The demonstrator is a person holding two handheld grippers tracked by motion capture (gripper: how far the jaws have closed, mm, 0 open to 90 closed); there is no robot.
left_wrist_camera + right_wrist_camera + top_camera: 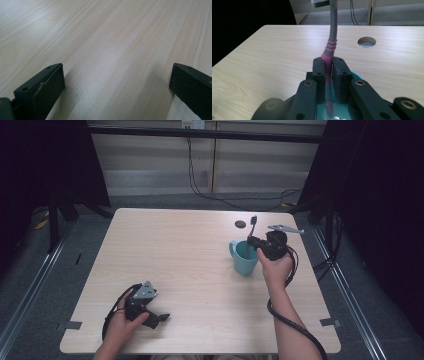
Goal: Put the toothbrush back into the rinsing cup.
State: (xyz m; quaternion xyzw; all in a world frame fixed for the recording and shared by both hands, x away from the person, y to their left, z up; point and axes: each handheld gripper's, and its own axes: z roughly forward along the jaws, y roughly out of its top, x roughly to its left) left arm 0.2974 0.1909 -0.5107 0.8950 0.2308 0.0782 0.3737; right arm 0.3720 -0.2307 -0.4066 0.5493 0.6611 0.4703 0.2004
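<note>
A teal mug [243,256] stands on the right half of the wooden table [180,255]. My right gripper [253,242] hovers right over its mouth, shut on a toothbrush [252,226] with a grey neck and pink handle. In the right gripper view the toothbrush [330,47] stands upright between the pressed pads, its lower end down inside the mug [339,110]. My left gripper [162,318] rests low at the table's near left, held by a hand. In the left gripper view its jaws stand wide apart over bare wood, my left gripper [117,87] open with nothing between them.
A round cable hole [240,224] lies in the tabletop just behind the mug, also seen as the hole [366,41] in the right gripper view. Black cables trail from both grippers. Dark curtains flank the table, and its far edge drops to grey floor.
</note>
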